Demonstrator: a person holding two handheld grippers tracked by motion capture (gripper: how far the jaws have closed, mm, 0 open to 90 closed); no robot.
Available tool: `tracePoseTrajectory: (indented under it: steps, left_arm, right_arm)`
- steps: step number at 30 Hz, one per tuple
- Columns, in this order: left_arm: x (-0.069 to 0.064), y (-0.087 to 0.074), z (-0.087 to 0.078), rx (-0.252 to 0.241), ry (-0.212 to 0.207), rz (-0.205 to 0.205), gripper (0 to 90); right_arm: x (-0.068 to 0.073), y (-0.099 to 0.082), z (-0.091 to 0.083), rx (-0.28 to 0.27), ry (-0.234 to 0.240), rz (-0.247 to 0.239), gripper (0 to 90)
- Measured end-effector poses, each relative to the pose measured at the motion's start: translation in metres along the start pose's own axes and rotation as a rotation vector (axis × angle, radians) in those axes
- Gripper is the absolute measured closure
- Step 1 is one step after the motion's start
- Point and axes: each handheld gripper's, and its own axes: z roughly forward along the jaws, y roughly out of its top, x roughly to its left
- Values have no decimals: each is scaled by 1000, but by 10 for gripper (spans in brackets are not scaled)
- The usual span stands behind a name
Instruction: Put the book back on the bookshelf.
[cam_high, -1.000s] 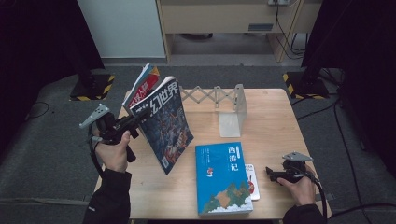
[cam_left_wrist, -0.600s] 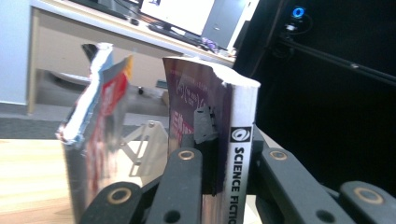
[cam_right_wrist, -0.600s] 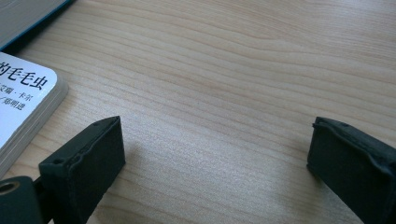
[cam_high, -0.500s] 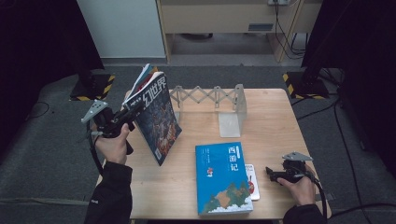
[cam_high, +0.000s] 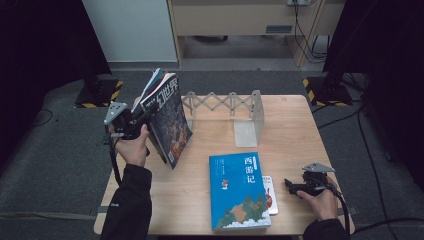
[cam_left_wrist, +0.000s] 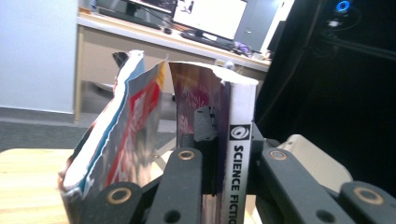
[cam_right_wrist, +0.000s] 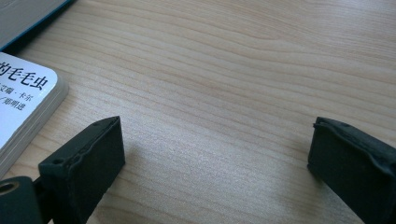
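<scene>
Surface: light wooden table, woodgrain plain in the right gripper view. It stands on grey carpet in a dim room; a white panel and a pale desk base lie beyond it, with yellow-black striped blocks on the floor at either far corner. The left gripper view adds monitors and a keyboard on that desk.

Task item: science fiction magazine, dark illustrated cover with large white characters, held tilted near the table's left edge, lower corner at or just above the top. The left gripper is clamped on its spine. A thinner red-and-white magazine fans out behind it.

The left gripper view gives the white spine lettering "SCIENCE FICTION" between the black jaws, and the second magazine's curled, frayed pages.

Also on the table: accordion book rack at the back; blue book lying flat near the front, over a small white board book.

Right gripper rests by the front right, jaws well apart, nothing between them. The right gripper view shows the board book's rounded corner.
</scene>
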Motion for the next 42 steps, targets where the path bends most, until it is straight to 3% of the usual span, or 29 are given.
tracePoseTrajectory:
  steps: [5,15,23,31,37,42]
  left_arm:
    - [-2,-3,12,-1,29,27,822]
    - [-5,-9,34,-17,65,43,822]
    - [0,-14,45,-70,131,58,822]
    - [7,-26,48,-114,147,36,821]
    - [6,-27,45,-100,155,81,819]
    - [8,-27,36,-50,142,95,817]
  right_arm:
    - [0,0,0,0,0,0,40]
    - [0,0,0,-3,1,-5,39]
    - [-1,0,1,-3,2,-9,37]
    - [-1,1,1,-4,2,-10,37]
    - [-1,1,1,-4,2,-10,36]
    - [-1,1,1,-4,2,-10,37]
